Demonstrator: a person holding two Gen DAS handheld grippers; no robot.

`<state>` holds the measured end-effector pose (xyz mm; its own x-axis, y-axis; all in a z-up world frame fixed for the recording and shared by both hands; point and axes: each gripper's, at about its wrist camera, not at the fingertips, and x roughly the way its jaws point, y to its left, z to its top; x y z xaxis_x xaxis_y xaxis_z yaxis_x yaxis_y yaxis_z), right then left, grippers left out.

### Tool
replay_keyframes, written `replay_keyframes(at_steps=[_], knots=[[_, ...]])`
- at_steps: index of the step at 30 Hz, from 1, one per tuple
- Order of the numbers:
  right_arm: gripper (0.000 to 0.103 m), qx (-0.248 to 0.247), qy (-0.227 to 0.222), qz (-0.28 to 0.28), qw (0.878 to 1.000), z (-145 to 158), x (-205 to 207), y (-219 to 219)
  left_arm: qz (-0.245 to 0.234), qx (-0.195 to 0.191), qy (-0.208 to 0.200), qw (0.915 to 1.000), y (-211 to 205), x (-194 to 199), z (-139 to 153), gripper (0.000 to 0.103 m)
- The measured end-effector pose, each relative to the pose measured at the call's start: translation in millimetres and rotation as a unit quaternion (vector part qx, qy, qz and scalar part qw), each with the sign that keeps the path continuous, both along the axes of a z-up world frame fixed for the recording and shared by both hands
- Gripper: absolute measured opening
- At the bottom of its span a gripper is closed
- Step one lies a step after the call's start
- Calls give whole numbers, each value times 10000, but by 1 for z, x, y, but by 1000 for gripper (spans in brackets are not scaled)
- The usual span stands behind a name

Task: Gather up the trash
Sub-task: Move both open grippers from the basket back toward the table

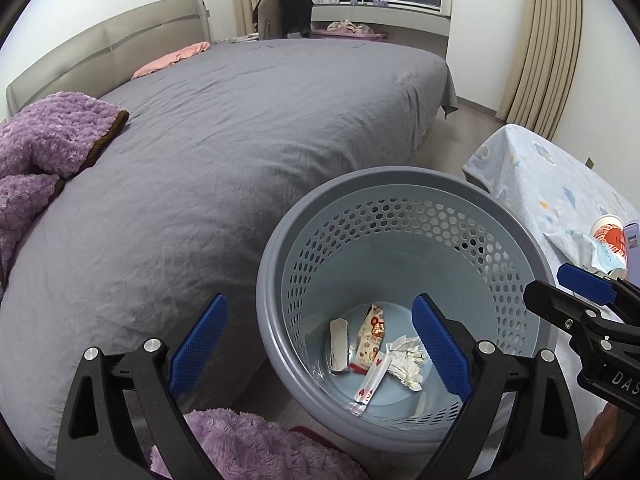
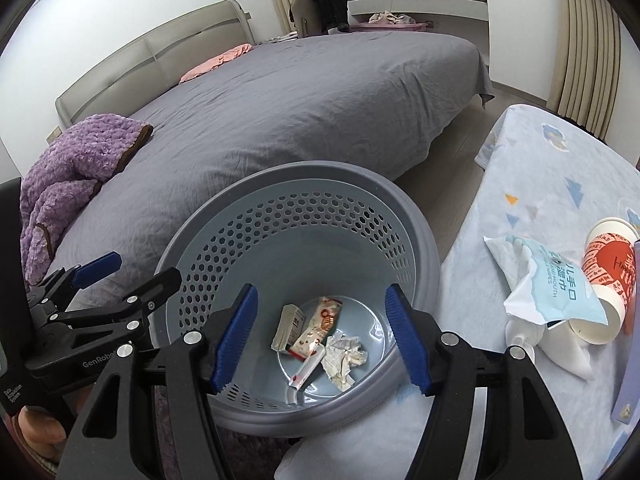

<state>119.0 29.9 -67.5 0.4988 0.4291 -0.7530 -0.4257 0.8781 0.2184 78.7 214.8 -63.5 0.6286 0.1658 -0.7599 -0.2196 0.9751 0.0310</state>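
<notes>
A grey perforated waste basket (image 1: 400,184) stands on the floor between bed and table; it also shows in the right wrist view (image 2: 248,188). Inside lie a snack wrapper (image 1: 370,338), a crumpled tissue (image 1: 404,360), a small sachet (image 1: 370,384) and a flat white packet (image 1: 339,344). My left gripper (image 1: 320,344) is open and empty above the basket's near rim. My right gripper (image 2: 322,340) is open and empty over the basket. On the table lie a wet-wipes pack (image 2: 556,280), a tipped paper cup (image 2: 604,276) and a white tube (image 2: 548,344).
A bed with a grey cover (image 1: 240,140) fills the left. A purple fleece blanket (image 1: 44,144) lies on its near corner. The table with a pale blue cloth (image 2: 532,184) is on the right. A purple box edge (image 2: 630,360) stands at the far right.
</notes>
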Motion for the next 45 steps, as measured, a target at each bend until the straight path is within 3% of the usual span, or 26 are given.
replay_keyframes(at_steps=[24, 36, 45], knots=[[64, 80, -32, -117, 9999, 11, -30, -20, 4, 27, -112, 9999, -14, -24, 15, 93], [64, 11, -1, -447, 9990, 8, -62, -68, -414, 14, -131, 9991, -60, -41, 20, 93], [64, 42, -9, -992, 9951, 4, -87, -133, -864, 108, -126, 9961, -110, -50, 25, 93]])
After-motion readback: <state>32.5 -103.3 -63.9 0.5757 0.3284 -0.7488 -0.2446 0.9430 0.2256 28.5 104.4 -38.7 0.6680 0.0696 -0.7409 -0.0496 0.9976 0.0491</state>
